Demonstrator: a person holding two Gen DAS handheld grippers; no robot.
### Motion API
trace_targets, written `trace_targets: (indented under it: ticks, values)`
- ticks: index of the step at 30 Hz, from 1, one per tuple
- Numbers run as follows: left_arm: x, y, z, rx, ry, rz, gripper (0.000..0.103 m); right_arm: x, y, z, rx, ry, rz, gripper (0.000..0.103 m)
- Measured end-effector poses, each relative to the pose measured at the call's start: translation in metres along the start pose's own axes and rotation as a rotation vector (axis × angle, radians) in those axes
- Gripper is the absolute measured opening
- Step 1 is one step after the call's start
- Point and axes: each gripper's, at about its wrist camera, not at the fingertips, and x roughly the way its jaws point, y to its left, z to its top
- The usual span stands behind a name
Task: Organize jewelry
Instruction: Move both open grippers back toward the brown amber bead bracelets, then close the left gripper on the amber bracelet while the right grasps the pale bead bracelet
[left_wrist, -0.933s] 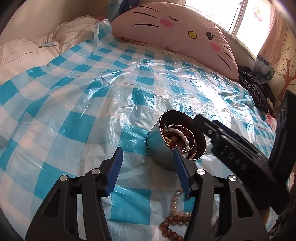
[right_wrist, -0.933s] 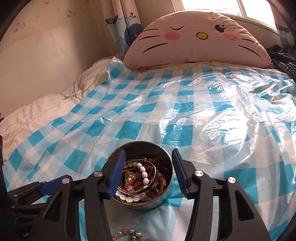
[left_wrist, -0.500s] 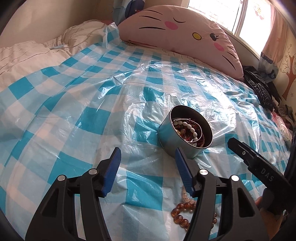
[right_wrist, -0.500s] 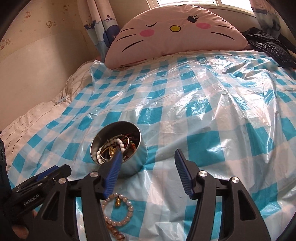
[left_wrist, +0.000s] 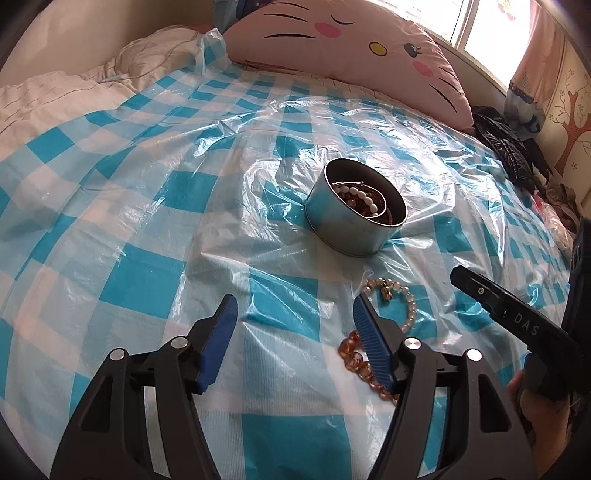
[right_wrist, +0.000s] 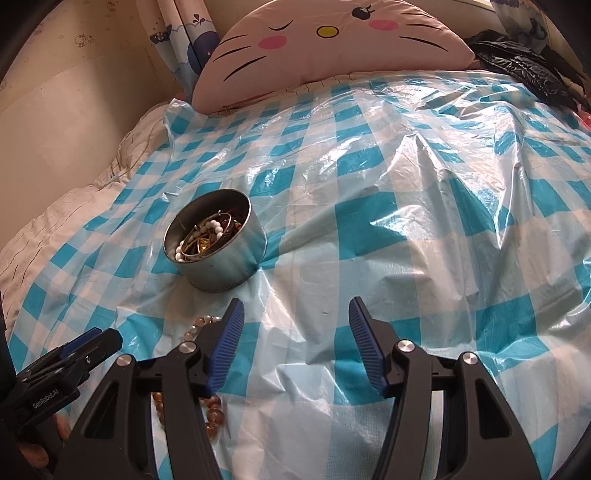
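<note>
A round metal tin (left_wrist: 354, 218) stands on the bed, holding a white bead bracelet and other jewelry; it also shows in the right wrist view (right_wrist: 216, 245). A pale pink bead bracelet (left_wrist: 400, 295) and an amber bead bracelet (left_wrist: 356, 360) lie on the sheet just in front of the tin. My left gripper (left_wrist: 293, 321) is open and empty, hovering left of these bracelets. My right gripper (right_wrist: 295, 325) is open and empty, to the right of the tin; its left finger partly hides the pink bracelet (right_wrist: 197, 325) and amber bracelet (right_wrist: 214, 406).
A blue-and-white checked plastic sheet (left_wrist: 155, 206) covers the bed. A pink cat-face pillow (right_wrist: 332, 40) lies at the head. Black clothing (right_wrist: 524, 70) sits at the far right edge. A white duvet (left_wrist: 55, 96) lies to the left.
Both grippers have pulled back and away from the tin, the right one moving right. The right gripper was over the tin and now stands clear. The bracelets on the sheet show more fully.
</note>
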Motion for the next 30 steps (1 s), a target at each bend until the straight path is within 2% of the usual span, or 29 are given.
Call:
trace_targets:
  ticks: [8,12,14,30]
  values:
    - [0.004,-0.034,-0.012,0.172,0.043,0.004,0.065,0.018,0.033,-0.003,-0.152,0.046,0.0,0.057]
    - [0.01,-0.037,-0.013,0.189,0.075,0.008,0.066,0.042,0.046,-0.007,-0.22,0.135,-0.027,0.058]
    - [0.013,-0.035,-0.013,0.183,0.088,0.011,0.067,0.047,0.049,-0.009,-0.24,0.147,-0.054,0.058]
    - [0.016,-0.041,-0.015,0.216,0.098,0.036,0.07,0.038,0.033,-0.006,-0.192,0.119,-0.142,0.064]
